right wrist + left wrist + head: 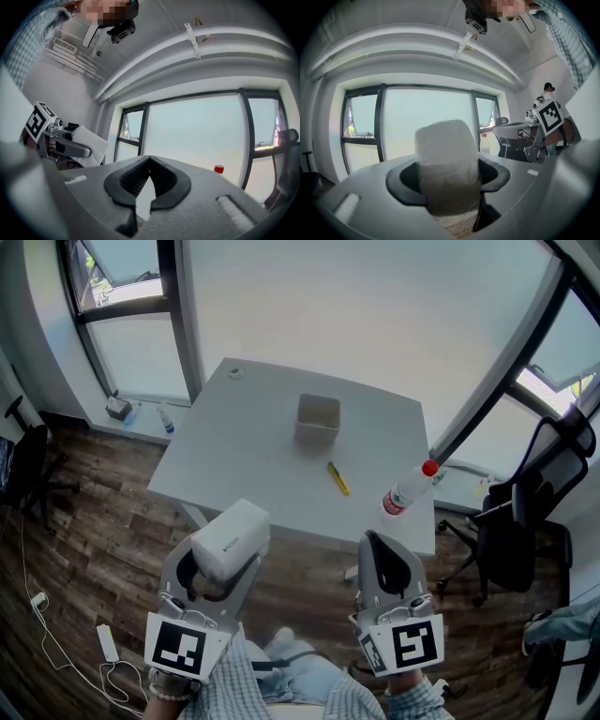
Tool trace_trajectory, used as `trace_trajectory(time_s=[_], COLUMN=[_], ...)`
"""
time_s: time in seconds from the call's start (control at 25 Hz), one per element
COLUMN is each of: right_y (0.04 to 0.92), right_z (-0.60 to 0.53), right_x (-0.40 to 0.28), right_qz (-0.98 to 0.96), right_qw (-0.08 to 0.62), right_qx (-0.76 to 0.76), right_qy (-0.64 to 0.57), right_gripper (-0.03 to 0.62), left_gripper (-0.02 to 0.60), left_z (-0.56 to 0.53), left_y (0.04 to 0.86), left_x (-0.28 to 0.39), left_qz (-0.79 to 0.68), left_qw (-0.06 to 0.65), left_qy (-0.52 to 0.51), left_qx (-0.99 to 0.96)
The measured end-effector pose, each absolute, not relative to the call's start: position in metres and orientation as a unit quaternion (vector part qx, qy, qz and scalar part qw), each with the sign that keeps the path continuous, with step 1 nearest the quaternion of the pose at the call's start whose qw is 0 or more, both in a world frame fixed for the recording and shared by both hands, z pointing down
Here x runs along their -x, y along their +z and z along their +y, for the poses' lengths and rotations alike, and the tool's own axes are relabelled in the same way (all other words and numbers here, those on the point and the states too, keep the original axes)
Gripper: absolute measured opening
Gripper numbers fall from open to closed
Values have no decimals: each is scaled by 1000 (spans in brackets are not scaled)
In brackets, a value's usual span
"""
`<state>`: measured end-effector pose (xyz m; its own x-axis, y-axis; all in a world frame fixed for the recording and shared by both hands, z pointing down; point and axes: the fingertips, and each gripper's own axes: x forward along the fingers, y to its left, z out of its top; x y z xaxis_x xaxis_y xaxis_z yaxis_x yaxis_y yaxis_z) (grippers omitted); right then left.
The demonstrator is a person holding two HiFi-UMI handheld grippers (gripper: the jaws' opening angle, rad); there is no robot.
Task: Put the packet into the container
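Observation:
A white packet (231, 535) is clamped in my left gripper (225, 563), held over the floor in front of the table's near edge. In the left gripper view the packet (446, 164) stands upright between the dark pads (401, 180) and fills the gap. The grey open-topped container (318, 420) stands in the middle of the white table (244, 451), well beyond both grippers. My right gripper (386, 559) hovers near the table's front right corner. Its jaws meet at the tips (149, 180) with nothing between them.
A yellow pen (337, 478) lies on the table in front of the container. A plastic bottle with a red cap (409, 488) lies at the table's right edge. A black office chair (520, 531) stands at the right, and cables (108, 643) lie on the wooden floor at the left.

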<state>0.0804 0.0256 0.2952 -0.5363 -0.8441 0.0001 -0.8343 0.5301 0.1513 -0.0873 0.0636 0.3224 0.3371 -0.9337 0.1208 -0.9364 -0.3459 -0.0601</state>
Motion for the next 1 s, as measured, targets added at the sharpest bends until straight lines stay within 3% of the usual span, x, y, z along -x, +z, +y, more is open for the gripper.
trace_trajectory(time_s=[1.0], right_y=[301], right_z=[22], right_x=[-113], right_qz=[-856], right_qw=[26], right_qx=[-514], right_qy=[-56], right_gripper=[0], left_gripper=[293], left_z=[47], left_y=[313], left_x=[67], left_qz=[-560], left_qw=[5], left_qy=[49], left_qx=[-827])
